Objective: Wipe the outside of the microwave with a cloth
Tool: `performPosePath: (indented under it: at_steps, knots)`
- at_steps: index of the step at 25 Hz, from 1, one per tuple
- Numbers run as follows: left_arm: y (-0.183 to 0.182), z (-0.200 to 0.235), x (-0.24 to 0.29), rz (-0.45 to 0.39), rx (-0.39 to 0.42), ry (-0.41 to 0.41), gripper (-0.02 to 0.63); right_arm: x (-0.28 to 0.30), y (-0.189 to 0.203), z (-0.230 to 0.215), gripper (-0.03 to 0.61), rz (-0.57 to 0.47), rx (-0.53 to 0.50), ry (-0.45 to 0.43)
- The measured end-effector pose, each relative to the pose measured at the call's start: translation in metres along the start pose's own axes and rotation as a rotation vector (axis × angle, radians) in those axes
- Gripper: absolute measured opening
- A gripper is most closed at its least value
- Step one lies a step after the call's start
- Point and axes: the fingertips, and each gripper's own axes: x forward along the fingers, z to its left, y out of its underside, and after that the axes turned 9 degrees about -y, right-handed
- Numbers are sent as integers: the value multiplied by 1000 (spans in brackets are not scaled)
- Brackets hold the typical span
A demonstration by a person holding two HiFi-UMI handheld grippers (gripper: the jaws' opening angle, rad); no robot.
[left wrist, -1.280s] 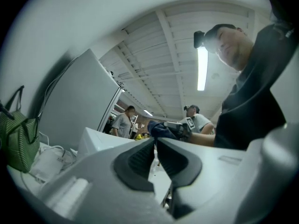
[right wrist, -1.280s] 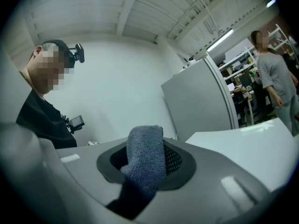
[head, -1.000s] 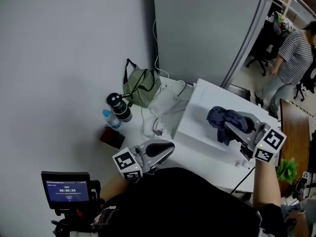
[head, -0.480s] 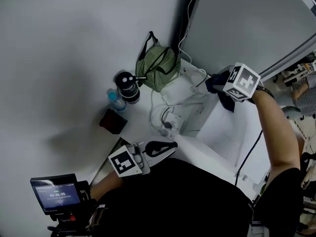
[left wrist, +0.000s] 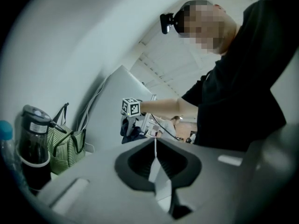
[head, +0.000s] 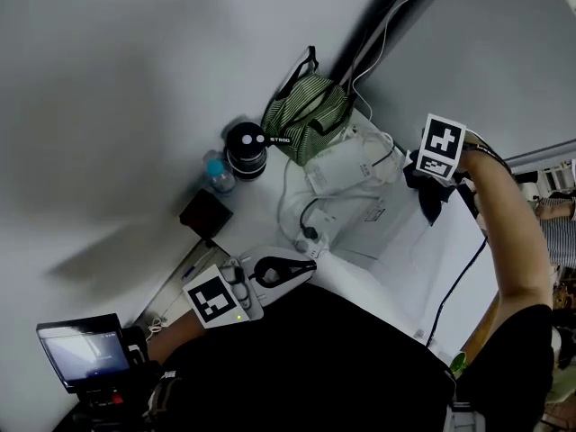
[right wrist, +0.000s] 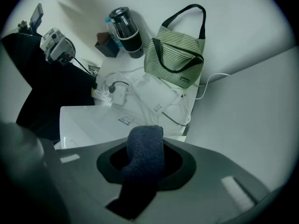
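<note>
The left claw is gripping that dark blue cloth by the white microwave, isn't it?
No, the right claw grips the dark blue cloth by the white microwave, as the right gripper view shows; the left claw is shut on nothing.

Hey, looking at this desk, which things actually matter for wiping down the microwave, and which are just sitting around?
For the job: microwave; blue cloth; right hand-held gripper, shut on the cloth.

Just lying about: striped bag; black flask; water bottle; dark box; white cables. The left hand-held gripper is shut and empty.
</note>
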Motion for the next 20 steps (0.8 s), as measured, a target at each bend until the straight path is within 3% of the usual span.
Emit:
performPosePath:
  at_steps: [7, 16, 20]
  knots:
    - [0, -3, 9, 9, -8, 10, 11, 37, 9, -2, 98, 138, 1, -55]
    - [8, 10, -1, 21, -33, -41, 9, 149, -18, -31, 94, 337, 24, -89]
    - [12, 10, -6, 25, -51, -55, 9, 174, -24, -35, 94, 372, 52, -100]
